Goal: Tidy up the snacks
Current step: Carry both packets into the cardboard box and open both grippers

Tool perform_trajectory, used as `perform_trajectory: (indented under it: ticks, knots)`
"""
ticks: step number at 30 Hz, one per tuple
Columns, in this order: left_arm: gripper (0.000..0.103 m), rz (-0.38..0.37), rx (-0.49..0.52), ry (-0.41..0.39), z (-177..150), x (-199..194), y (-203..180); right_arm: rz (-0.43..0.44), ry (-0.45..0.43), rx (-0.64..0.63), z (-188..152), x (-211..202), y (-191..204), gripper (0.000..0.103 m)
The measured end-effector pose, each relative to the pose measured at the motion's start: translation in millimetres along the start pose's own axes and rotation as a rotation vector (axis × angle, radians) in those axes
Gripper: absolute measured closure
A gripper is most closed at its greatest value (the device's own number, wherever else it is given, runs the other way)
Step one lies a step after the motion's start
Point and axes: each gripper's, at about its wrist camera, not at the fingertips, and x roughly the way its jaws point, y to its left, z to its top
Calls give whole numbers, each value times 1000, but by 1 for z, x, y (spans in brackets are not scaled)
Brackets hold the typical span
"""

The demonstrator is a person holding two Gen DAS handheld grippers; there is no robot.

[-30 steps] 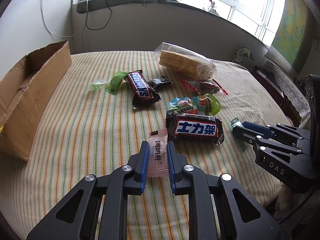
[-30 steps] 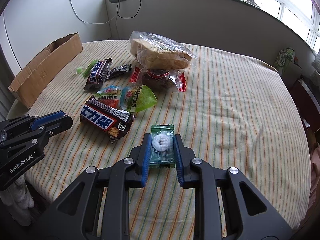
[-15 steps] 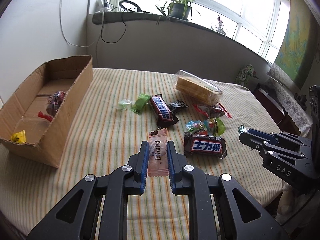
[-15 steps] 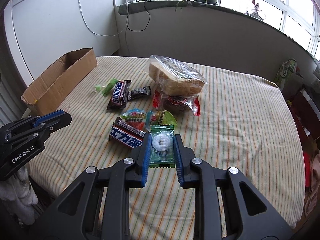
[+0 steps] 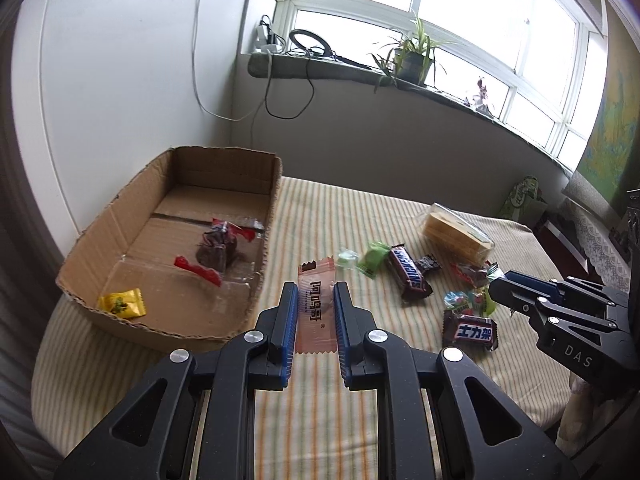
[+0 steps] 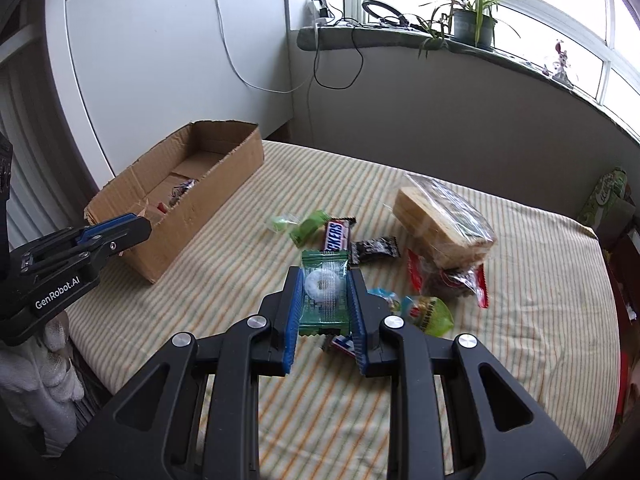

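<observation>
My left gripper (image 5: 316, 304) is shut on a pink candy wrapper (image 5: 315, 312) and holds it above the striped table, just right of the open cardboard box (image 5: 120, 264). The box holds a yellow candy (image 5: 122, 303) and a clear packet of dark snack (image 5: 218, 248). My right gripper (image 6: 324, 292) is shut on a green mint packet (image 6: 324, 294) with a white ring, held above the snack pile. The box also shows in the right wrist view (image 6: 224, 160), left of that gripper.
On the table lie a Snickers bar (image 5: 408, 276), a green candy (image 5: 372, 258), a black candy (image 5: 428, 264), a bagged cake (image 5: 456, 232), a second Snickers bar (image 5: 472, 332) and small colourful packets (image 5: 468, 300). The table edge runs near me. A wall and window sill stand behind.
Both grippers have risen and swung left toward the box with their candies still held. The inside of the box has come into view.
</observation>
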Motion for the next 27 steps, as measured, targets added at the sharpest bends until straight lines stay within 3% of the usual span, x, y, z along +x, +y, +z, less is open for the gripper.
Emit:
perform_trajectory:
  ticks: [14, 27]
  knots:
    - [87, 105, -90, -43, 19, -5, 78, 131, -11, -102, 54, 42, 89, 80]
    - [87, 138, -161, -27, 23, 8, 117, 199, 40, -186, 66, 84, 152, 79]
